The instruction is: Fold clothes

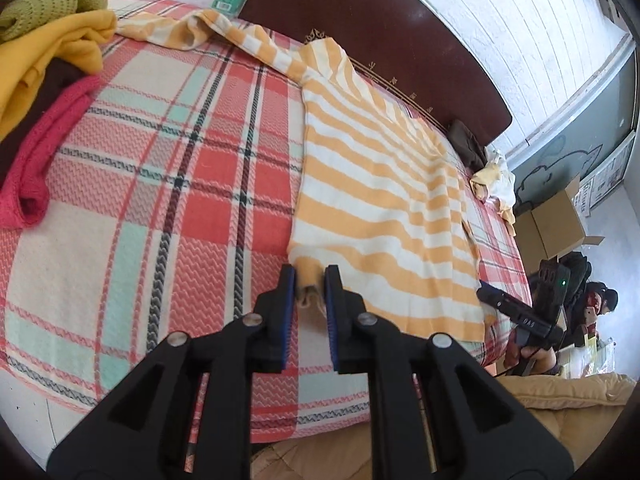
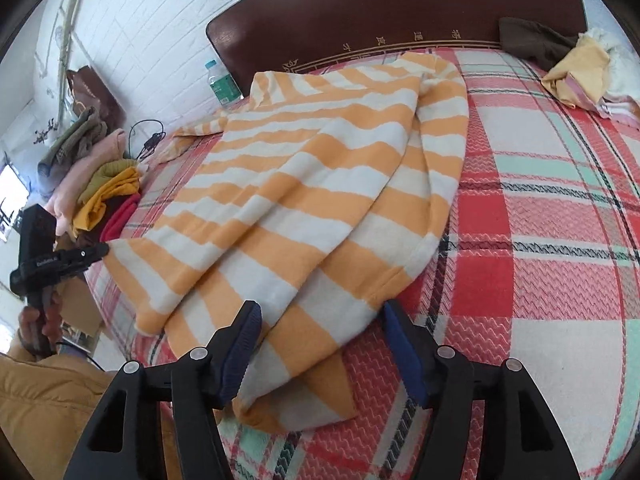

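Orange-white striped knit sweater (image 1: 372,184) flat on plaid woven bed (image 1: 168,152), long axis hem-to-headboard, left tongs (image 1: 310,280) clamped on hem corner, right tongs (image 2: 320,320) apart over hem.

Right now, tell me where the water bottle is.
The water bottle stands at the head of the bed, against the left end of the dark headboard in the right wrist view, just beyond the striped sweater.
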{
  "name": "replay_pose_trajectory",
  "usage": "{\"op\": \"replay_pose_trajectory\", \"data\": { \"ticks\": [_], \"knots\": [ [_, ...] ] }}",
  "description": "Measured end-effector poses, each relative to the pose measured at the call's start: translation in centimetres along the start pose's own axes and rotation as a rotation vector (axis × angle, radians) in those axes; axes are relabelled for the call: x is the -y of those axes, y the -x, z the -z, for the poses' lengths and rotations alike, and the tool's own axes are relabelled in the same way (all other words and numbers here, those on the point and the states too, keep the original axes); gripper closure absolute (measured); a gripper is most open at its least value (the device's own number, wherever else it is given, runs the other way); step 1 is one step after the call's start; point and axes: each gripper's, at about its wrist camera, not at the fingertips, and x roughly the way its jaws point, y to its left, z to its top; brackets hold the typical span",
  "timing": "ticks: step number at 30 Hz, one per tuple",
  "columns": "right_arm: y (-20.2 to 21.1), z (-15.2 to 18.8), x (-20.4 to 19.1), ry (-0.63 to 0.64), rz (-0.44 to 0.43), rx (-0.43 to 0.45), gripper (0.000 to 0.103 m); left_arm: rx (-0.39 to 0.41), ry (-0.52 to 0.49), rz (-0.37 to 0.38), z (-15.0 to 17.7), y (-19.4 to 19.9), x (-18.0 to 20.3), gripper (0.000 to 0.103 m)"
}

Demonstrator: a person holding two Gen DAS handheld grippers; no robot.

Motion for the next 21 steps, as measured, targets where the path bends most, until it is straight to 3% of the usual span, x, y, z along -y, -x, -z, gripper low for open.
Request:
{"op": "replay_pose_trajectory", "data": {
  "ticks": [1,5,10,16,21],
  "knots": [
    [0.1,0.0,0.0,0.002,-0.003,0.000,0.095,-0.001,0.008,0.000,0.0,0.0,-0.1,0.088],
    [0.3,-0.2,0.2,0.012,-0.014,-0.001,0.097,-0.007,0.006,-0.001,-0.2,-0.2,-0.1,0.088],
    [4.3,-3.0,2.0,0.060,0.140,0.078,0.098,-0.017,0.006,0.013,-0.5,-0.5,0.0,0.088],
    [9.6,-7.4,6.7,0.121,0.486,0.128,0.098,-0.053,0.000,0.019,-0.3,-1.9,0.2,0.088],
    [10.0,-9.9,11.6,0.111,0.737,0.095,0.091,-0.086,-0.021,0.010,-0.1,-3.1,0.5,0.088]
  ]
}}
